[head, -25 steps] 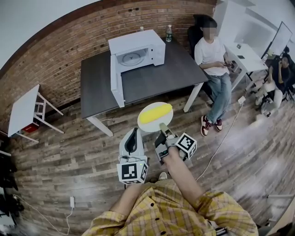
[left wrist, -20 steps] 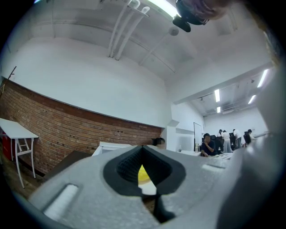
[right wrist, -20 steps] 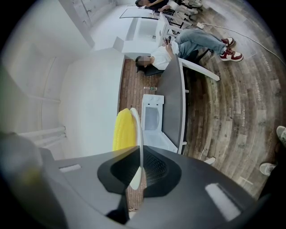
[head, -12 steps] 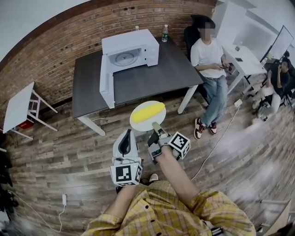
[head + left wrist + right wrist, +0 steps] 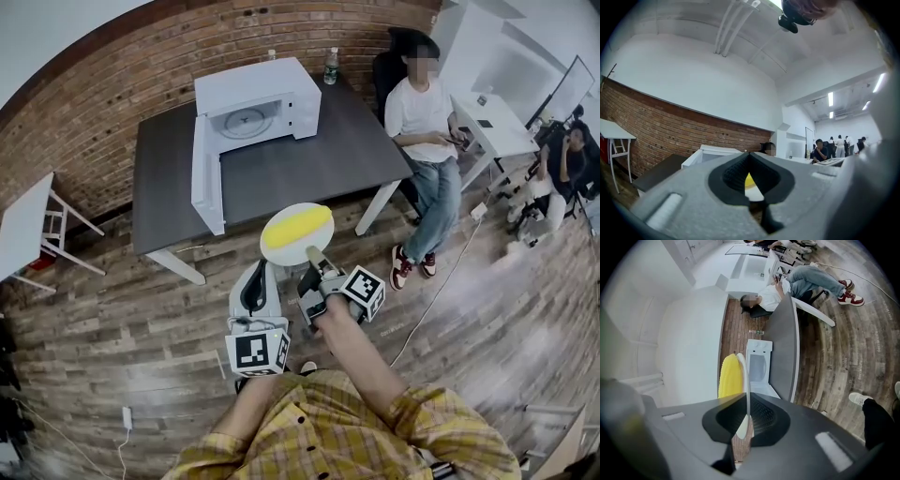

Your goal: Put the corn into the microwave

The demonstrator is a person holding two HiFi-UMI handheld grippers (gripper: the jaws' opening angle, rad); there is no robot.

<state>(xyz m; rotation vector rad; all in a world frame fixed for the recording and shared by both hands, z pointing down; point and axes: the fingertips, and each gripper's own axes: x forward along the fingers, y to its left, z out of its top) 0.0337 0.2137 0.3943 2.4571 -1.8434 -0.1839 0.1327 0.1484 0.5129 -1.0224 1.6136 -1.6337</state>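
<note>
A yellow corn cob lies on a white plate held level over the wooden floor, just short of the dark table. My right gripper is shut on the plate's near rim; in the right gripper view the plate runs edge-on between the pads, with the corn on it. Beside it on the left, my left gripper is shut and holds nothing. The white microwave stands at the table's back left, its door swung wide open and the cavity with its turntable showing.
A person sits on a chair at the table's right end, legs stretched over the floor. A bottle stands behind the microwave. A small white table is at the left, a white desk at the right, a cable on the floor.
Both grippers and the plate with the corn have come closer to the table. The microwave and table now sit further left and nearer in the head view. Neither grip has changed.
</note>
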